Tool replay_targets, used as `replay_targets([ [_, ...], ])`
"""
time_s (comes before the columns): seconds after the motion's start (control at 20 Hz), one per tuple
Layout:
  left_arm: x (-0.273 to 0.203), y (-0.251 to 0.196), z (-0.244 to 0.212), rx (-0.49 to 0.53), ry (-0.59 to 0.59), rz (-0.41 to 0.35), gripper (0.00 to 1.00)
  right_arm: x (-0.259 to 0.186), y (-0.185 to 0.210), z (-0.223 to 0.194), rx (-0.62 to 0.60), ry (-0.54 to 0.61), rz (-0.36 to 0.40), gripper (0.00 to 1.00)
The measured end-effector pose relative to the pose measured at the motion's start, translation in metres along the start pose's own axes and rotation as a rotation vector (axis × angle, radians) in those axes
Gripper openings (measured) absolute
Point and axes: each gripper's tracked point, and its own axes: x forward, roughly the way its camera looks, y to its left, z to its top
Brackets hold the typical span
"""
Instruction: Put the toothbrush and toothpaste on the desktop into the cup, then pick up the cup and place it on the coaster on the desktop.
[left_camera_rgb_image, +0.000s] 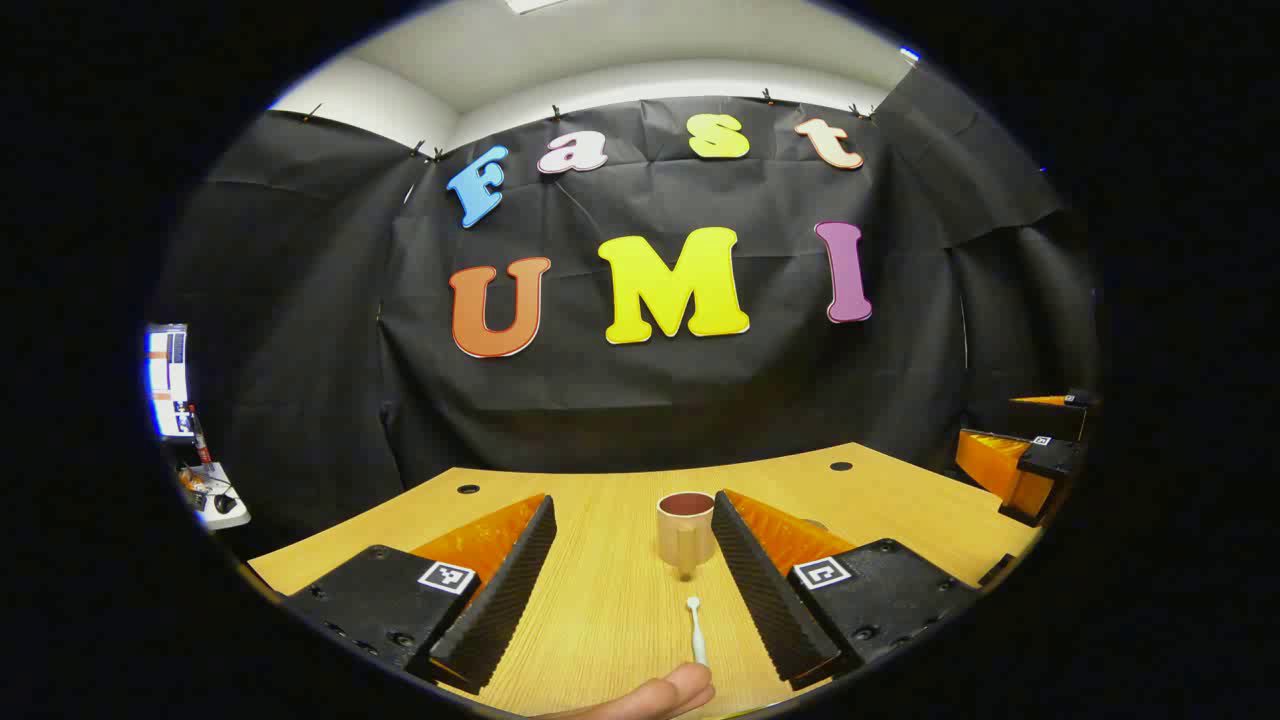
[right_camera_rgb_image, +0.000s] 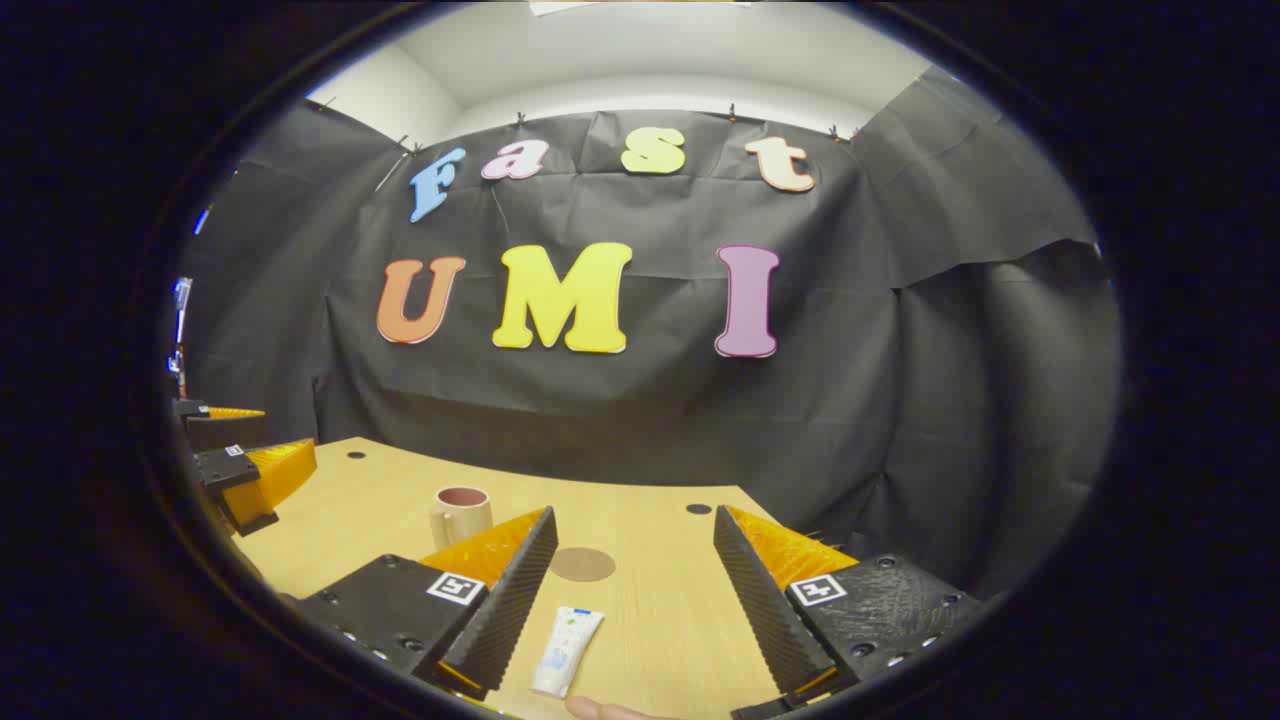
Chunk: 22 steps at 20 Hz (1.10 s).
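Note:
In the left gripper view a beige cup (left_camera_rgb_image: 686, 536) with a dark inside stands upright on the wooden desk, its handle facing me. A white toothbrush (left_camera_rgb_image: 696, 630) lies in front of it, between my open left gripper's (left_camera_rgb_image: 632, 520) fingers. In the right gripper view a white toothpaste tube (right_camera_rgb_image: 568, 650) lies flat between my open right gripper's (right_camera_rgb_image: 632, 535) fingers, close to the left one. A round brown coaster (right_camera_rgb_image: 582, 564) sits just beyond the tube. The cup (right_camera_rgb_image: 460, 514) stands farther left. Neither gripper holds anything.
The wooden desk (left_camera_rgb_image: 600, 600) ends at the black cloth wall, with small cable holes (left_camera_rgb_image: 468, 489) near its far edge. The other gripper shows at the right rim (left_camera_rgb_image: 1020, 468) and at the left rim (right_camera_rgb_image: 245, 470). A fingertip (left_camera_rgb_image: 655, 692) shows at the bottom.

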Motion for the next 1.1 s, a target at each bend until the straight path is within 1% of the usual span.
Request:
replay_targets([
  [0.05,0.001,-0.003,-0.002,-0.013,-0.004,-0.007,0.99,-0.001,-0.006,-0.002,0.009,-0.002,0.001,0.97],
  [0.1,0.002,-0.003,-0.005,-0.023,0.0,-0.004,0.99,-0.001,-0.008,0.001,0.022,-0.007,0.006,0.95],
  [0.2,0.003,-0.003,-0.015,-0.025,0.025,0.001,0.99,-0.001,-0.013,0.004,0.011,-0.021,0.004,0.95],
  [0.25,0.002,-0.004,-0.015,-0.02,0.027,0.004,0.99,-0.001,-0.016,0.004,0.013,-0.024,-0.001,0.97],
  [0.3,0.002,-0.004,-0.015,-0.013,0.026,0.003,0.99,-0.001,-0.014,0.002,0.018,-0.017,0.006,0.95],
  [0.45,0.001,-0.012,-0.012,0.013,0.0,-0.025,0.99,-0.002,-0.008,-0.001,0.011,-0.01,0.022,0.94],
  [0.65,0.002,-0.008,-0.016,0.002,0.018,-0.013,0.99,-0.006,0.003,-0.001,0.012,-0.008,0.065,0.94],
  [0.7,0.002,-0.008,-0.017,-0.001,0.022,-0.012,0.99,-0.007,0.005,-0.001,0.017,-0.006,0.078,0.92],
  [0.75,0.002,-0.007,-0.018,-0.004,0.026,-0.01,0.99,-0.006,0.005,-0.001,0.014,-0.005,0.076,0.94],
  [0.95,0.004,-0.008,-0.022,-0.011,0.038,-0.02,0.99,-0.007,0.007,-0.004,0.006,0.003,0.082,0.95],
  [1.0,0.005,-0.009,-0.024,-0.013,0.041,-0.023,0.99,-0.006,0.008,-0.005,0.004,0.007,0.086,0.97],
  [1.05,0.006,-0.009,-0.026,-0.021,0.046,-0.025,0.99,-0.006,0.007,-0.007,0.0,0.012,0.083,0.92],
  [1.1,0.007,-0.01,-0.029,-0.032,0.056,-0.032,0.99,-0.006,0.006,-0.008,-0.004,0.015,0.08,0.94],
])
